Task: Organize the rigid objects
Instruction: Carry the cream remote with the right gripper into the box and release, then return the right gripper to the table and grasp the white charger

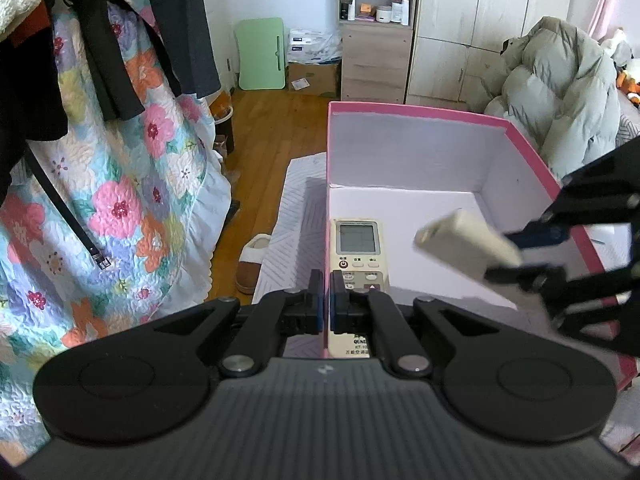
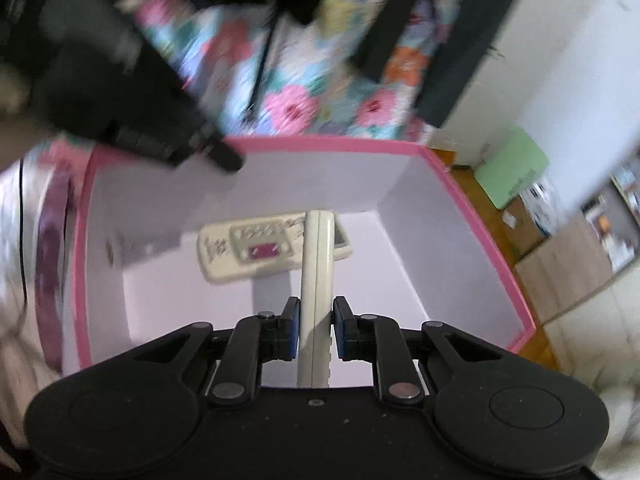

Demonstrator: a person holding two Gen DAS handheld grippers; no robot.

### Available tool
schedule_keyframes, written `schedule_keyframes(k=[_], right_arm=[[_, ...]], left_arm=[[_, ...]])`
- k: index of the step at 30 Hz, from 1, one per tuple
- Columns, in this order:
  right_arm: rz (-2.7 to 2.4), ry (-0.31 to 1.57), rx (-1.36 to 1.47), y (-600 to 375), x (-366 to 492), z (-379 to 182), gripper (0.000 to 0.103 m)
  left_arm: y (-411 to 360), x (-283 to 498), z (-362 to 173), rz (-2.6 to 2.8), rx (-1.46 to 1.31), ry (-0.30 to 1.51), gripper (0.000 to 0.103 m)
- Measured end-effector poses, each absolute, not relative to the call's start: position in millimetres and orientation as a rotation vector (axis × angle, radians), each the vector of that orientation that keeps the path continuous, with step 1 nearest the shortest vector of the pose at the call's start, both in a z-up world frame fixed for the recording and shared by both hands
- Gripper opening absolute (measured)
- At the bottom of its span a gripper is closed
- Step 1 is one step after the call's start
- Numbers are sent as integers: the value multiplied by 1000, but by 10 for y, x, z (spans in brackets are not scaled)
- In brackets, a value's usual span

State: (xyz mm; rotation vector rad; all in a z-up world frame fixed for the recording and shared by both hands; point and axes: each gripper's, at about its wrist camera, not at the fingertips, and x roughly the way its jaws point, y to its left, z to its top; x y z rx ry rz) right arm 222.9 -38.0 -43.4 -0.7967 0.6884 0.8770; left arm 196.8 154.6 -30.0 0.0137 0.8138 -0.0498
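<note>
Right gripper clamps a cream remote edgewise.

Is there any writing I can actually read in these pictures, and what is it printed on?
"QUND", cut off by the left tool: lower body of the remote lying in the pink box.
"KT-10", cut off: the line below on that remote.
Chinese characters under it and over its buttons: too small to read.
Remote held in the right tool: edge on, no print shows on it.
Shelf bottles and floor cartons: too small.
</note>
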Motion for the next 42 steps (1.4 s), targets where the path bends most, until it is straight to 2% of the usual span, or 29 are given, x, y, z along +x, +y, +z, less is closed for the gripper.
schedule_keyframes(k=[9,14,18,23,28,34,39,42], right_arm=[[919,700,-1038,-106,2163,-676,20],[968,764,-1024,-89,2164,-702,21],[1015,879,-871,-159,2263,-651,33],[1029,1006,-541,-431,2477,-452,35],[980,1040,-123,-956,2620,-155,35],[905,1073,235,-1732,2517,116,36],[778,1063,334,-2305,2247,113,37],[664,1072,368,-2576,2069,-69,39]], left_arm=[[1598,1974,-311,-60,-24,814,2],[1602,1969,-310,-63,-35,813,2],[1651,1983,-317,-67,-56,816,3],[1654,1987,-317,-68,-58,816,3],[1642,1995,-317,-66,-61,817,3],[1651,1992,-317,-59,-45,814,3],[1657,1982,-324,-53,-51,812,3],[1657,1982,-322,-49,-49,811,3]])
